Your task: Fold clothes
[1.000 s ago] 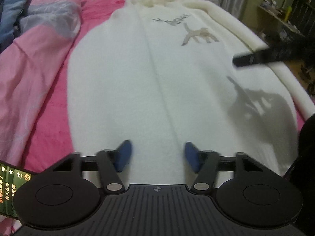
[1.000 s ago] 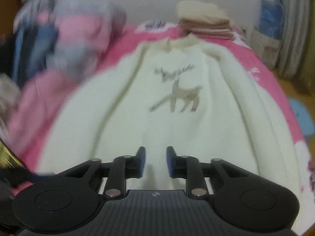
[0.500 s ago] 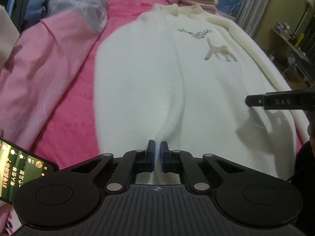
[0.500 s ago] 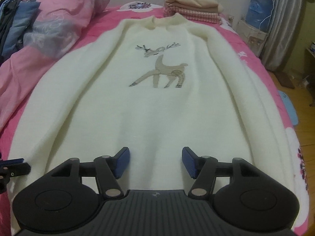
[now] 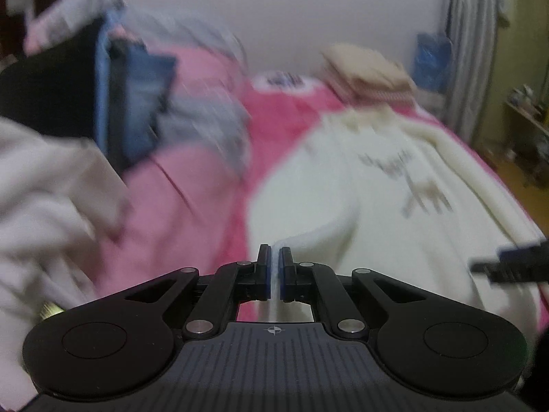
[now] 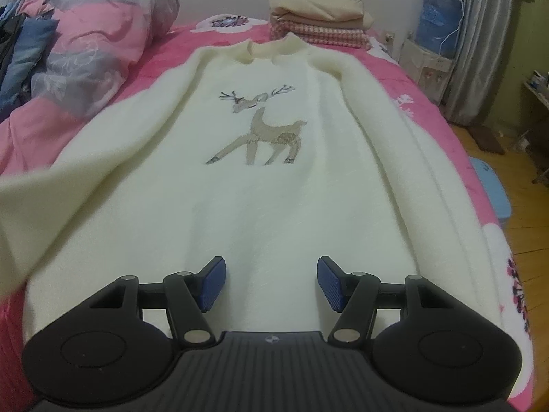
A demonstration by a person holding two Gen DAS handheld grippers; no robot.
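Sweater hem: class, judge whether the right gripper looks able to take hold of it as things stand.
Probably yes. The right gripper stands open just above the cream reindeer sweater, with only bare knit between its pads and nothing blocking. The left gripper, shut on the sweater's other side, is well clear.

Pink bedsheet (image 6: 178, 51), crumpled pink-grey duvet (image 6: 103, 34) at left, blue water jug (image 6: 441, 10), grey curtain (image 6: 480, 34), wooden floor (image 6: 525, 240)

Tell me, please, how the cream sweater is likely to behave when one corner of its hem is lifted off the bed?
Probably floppy: where the left gripper pinches the cream sweater, the fabric rises in a soft ridge while the rest lies flat. Its fuzzy knit looks grippy, so it should hardly slip. The unheld side beneath the open right gripper will likely drag and sag.
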